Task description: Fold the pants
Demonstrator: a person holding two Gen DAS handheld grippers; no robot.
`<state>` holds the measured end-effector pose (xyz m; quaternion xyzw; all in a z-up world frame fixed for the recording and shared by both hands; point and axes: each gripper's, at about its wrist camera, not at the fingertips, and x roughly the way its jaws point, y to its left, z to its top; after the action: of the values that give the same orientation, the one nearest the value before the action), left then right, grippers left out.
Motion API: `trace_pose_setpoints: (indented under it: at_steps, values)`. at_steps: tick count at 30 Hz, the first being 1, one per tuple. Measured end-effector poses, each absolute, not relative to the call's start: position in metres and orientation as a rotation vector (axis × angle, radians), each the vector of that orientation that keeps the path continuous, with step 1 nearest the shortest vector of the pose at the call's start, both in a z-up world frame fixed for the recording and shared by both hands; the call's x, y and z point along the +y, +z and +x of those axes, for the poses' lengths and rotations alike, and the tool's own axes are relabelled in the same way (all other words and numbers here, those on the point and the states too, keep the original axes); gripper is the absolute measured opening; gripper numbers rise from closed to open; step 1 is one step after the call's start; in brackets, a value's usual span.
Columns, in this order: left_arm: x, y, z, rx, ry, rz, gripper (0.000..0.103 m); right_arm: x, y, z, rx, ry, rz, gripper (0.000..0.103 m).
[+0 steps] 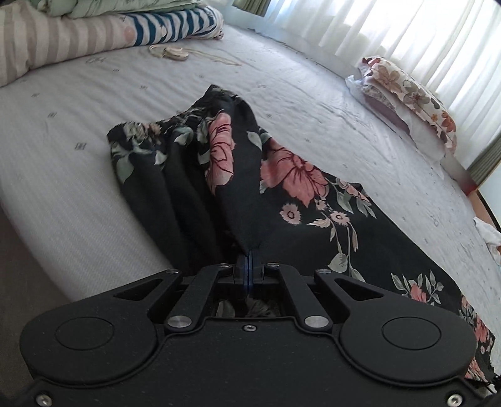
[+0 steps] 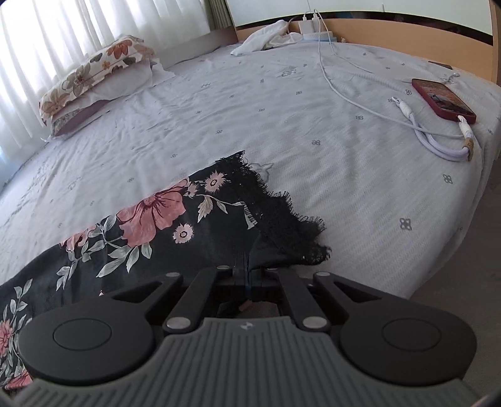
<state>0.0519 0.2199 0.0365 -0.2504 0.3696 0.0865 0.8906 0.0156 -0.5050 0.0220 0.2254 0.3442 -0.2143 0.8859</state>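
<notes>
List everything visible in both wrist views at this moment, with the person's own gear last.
pants: one, black with pink flowers and a lace hem, spread on the bed's near side
bed sheet: one, pale grey-white, covers the bed
floral pillow: one, cream with orange flowers, by the curtains
curtains: white, behind the bed
folded bedding: striped pile, far corner
phone: one, red case, right of the bed
charging cable: white, plugged into the phone
white cloth: one, near the headboard
left claw: black, shut on the pants
right claw: black, shut on the pants near the lace hem
</notes>
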Motion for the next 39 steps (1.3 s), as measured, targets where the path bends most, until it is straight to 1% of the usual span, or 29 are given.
trace_pose_setpoints:
  at_steps: [10,17,18,19,20,21,22,23,24,25,26,27,31,32,34,36,39]
  values:
    - [0.218,0.036,0.054,0.784,0.195,-0.479,0.001,-0.497,0.018,0.017,0.767,-0.447,0.371,0.002]
    - [0.22,0.023,0.054,0.814,0.207,-0.478,0.001,-0.496,0.017,0.017,0.772,-0.454,0.339,0.002]
    - [0.22,0.023,0.055,0.813,0.206,-0.476,0.001,-0.496,0.017,0.017,0.773,-0.457,0.336,0.004]
    - [0.221,0.023,0.055,0.813,0.206,-0.474,0.001,-0.496,0.017,0.017,0.773,-0.461,0.335,0.007]
    - [0.221,0.023,0.056,0.814,0.204,-0.472,0.001,-0.496,0.018,0.016,0.773,-0.454,0.337,0.012]
    - [0.22,0.024,0.056,0.816,0.204,-0.467,0.004,-0.496,0.02,0.014,0.77,-0.438,0.343,0.027]
    - [0.22,0.025,0.055,0.817,0.205,-0.46,0.005,-0.495,0.022,0.012,0.765,-0.425,0.351,0.033]
    - [0.219,0.027,0.055,0.813,0.204,-0.453,0.006,-0.494,0.025,0.009,0.762,-0.411,0.352,0.037]
    - [0.217,0.03,0.053,0.806,0.206,-0.444,0.015,-0.491,0.029,0.006,0.759,-0.394,0.347,0.042]
    - [0.215,0.032,0.052,0.799,0.201,-0.438,0.021,-0.487,0.033,0.004,0.755,-0.379,0.337,0.042]
    - [0.213,0.036,0.05,0.789,0.198,-0.434,0.036,-0.483,0.039,0.001,0.749,-0.368,0.317,0.042]
    - [0.21,0.039,0.047,0.77,0.195,-0.43,0.043,-0.478,0.045,-0.003,0.74,-0.357,0.293,0.044]
    - [0.199,0.057,0.037,0.709,0.184,-0.381,0.049,-0.461,0.074,-0.02,0.691,-0.285,0.233,0.056]
    - [0.197,0.061,0.035,0.695,0.184,-0.368,0.053,-0.458,0.082,-0.024,0.677,-0.268,0.227,0.057]
    - [0.193,0.07,0.029,0.666,0.18,-0.353,0.058,-0.452,0.097,-0.032,0.65,-0.239,0.212,0.062]
    - [0.189,0.079,0.023,0.635,0.176,-0.345,0.068,-0.447,0.108,-0.039,0.626,-0.22,0.198,0.065]
    - [0.18,0.09,0.016,0.588,0.163,-0.317,0.073,-0.436,0.117,-0.044,0.604,-0.2,0.161,0.069]
